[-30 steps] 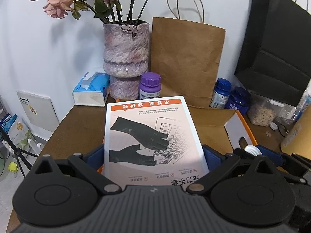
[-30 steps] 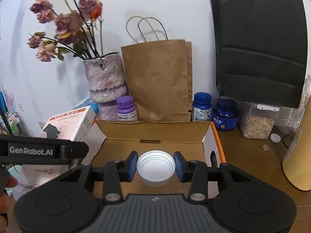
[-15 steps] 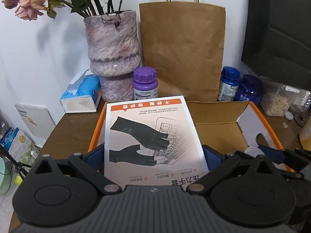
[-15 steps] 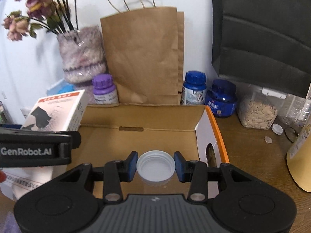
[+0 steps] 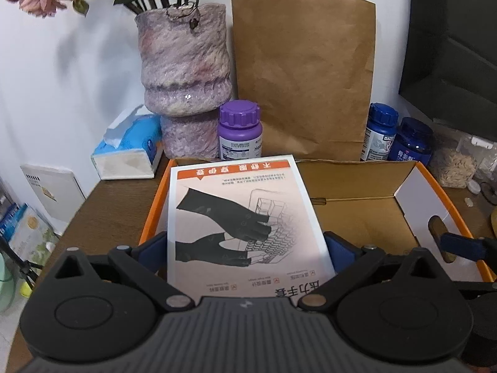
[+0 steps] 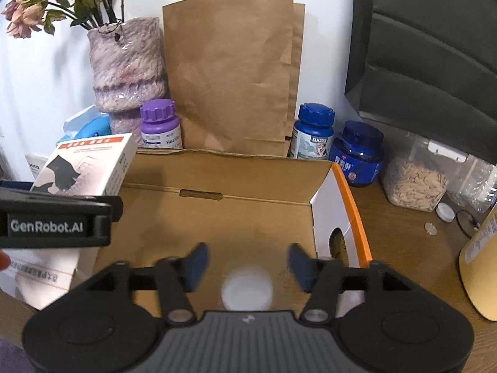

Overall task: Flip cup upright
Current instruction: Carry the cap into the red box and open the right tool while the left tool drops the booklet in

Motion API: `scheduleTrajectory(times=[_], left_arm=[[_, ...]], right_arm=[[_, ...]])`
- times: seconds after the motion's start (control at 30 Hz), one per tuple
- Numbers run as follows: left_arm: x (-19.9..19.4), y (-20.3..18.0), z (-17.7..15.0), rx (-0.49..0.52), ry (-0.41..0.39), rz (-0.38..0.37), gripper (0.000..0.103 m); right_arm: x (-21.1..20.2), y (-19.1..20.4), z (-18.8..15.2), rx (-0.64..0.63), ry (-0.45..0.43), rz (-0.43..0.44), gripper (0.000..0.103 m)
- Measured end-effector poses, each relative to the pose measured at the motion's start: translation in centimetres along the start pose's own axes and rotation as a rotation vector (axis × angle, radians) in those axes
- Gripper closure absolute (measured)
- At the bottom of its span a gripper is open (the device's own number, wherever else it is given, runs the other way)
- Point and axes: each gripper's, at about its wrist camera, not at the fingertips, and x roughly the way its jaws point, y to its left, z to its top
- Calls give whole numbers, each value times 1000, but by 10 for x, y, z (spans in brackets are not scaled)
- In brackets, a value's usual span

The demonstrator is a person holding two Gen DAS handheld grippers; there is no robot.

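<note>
Cup (image 6: 247, 289), small, white and blurred, sits low between the blue pads of the right gripper (image 6: 247, 264), over the floor of the open cardboard box (image 6: 236, 217). Half a second ago those pads pinched it with its open mouth facing the camera; now the jaws are opening, with clear gaps on both sides of the cup, so it has been let go. My reading is that it is dropping or settling in the box, and the blur hides whether it lands upright, so the flip cannot yet be called done. The left gripper (image 5: 248, 248) has its 2 fingers pressed on the sides of a white carton (image 5: 245, 217) printed with black gloves and Chinese text, held over the box's left end. "GenRobot.AI" reads on the left gripper's side, and a purple-capped bottle (image 6: 160, 127) shows "Health".
</note>
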Motion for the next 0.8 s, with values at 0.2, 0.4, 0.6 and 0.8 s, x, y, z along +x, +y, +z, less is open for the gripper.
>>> scheduleTrajectory(times=[0.2, 0.4, 0.6, 0.8], left_arm=[[-7, 7, 0, -46, -15, -24, 0], [-21, 8, -3, -44, -31, -33, 0], [-39, 12, -10, -42, -47, -40, 0], [-63, 18, -19, -54, -64, -48, 0]], right_arm=[[-5, -4, -1, 22, -18, 10, 4], [-18, -3, -2, 24, -34, 22, 0], [-37, -2, -3, 28, -54, 30, 0], [-62, 0, -9, 29, -77, 37, 0]])
